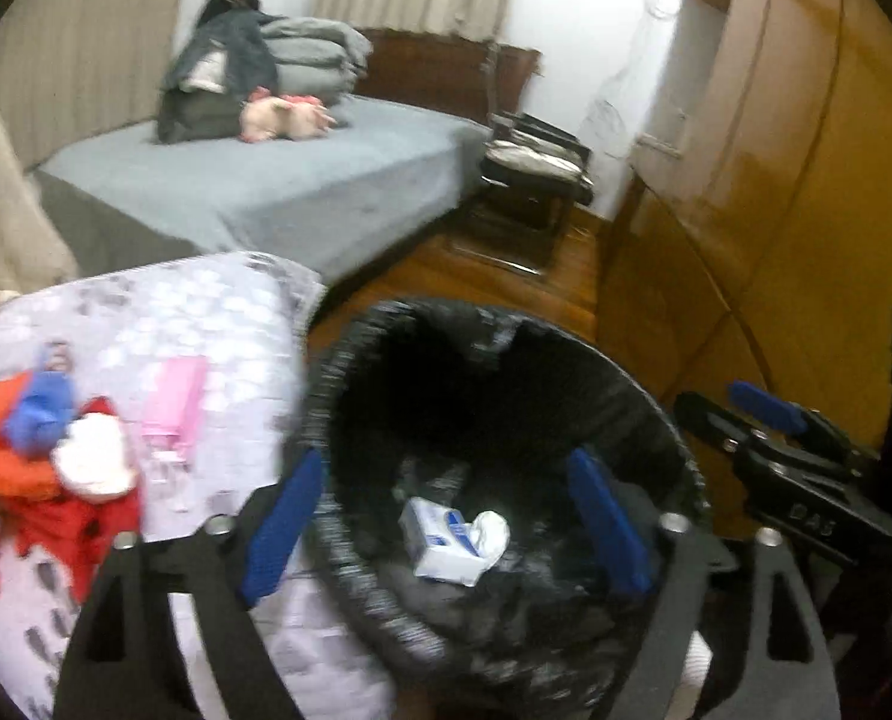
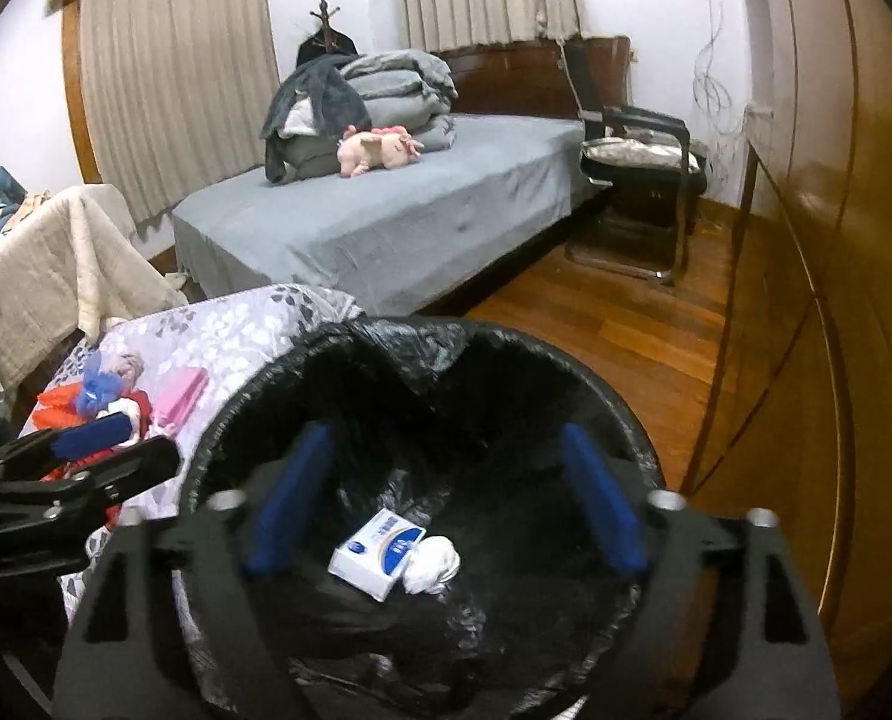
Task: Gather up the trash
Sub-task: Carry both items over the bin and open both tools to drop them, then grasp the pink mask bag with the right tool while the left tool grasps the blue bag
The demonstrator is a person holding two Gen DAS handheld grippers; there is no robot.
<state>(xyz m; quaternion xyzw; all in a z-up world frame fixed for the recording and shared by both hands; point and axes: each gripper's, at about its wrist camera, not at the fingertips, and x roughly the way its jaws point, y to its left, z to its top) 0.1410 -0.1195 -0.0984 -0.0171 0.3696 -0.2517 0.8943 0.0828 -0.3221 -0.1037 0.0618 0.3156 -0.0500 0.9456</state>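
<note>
A round bin lined with a black bag (image 1: 505, 360) (image 2: 565, 372) stands on the wood floor beside a floral mattress. Inside lie a white and blue box (image 1: 440, 546) (image 2: 374, 555) and a crumpled white tissue (image 1: 490, 531) (image 2: 434, 564). My left gripper (image 1: 446, 528) is open and empty above the bin. My right gripper (image 2: 446, 504) is open and empty above the bin too. On the mattress lie a red wrapper (image 1: 38, 516) (image 2: 56, 405), a blue scrap (image 1: 38, 408) (image 2: 95, 390), a white wad (image 1: 95, 456) and a pink packet (image 1: 176, 402) (image 2: 182, 393).
The floral mattress (image 1: 218, 324) (image 2: 236, 324) lies left of the bin. A bed with grey sheet (image 2: 386, 216) stands behind, with folded blankets and a pink plush toy (image 2: 380, 150). A black chair (image 2: 643, 180) stands at the back right. A wooden wardrobe (image 2: 835, 300) lines the right.
</note>
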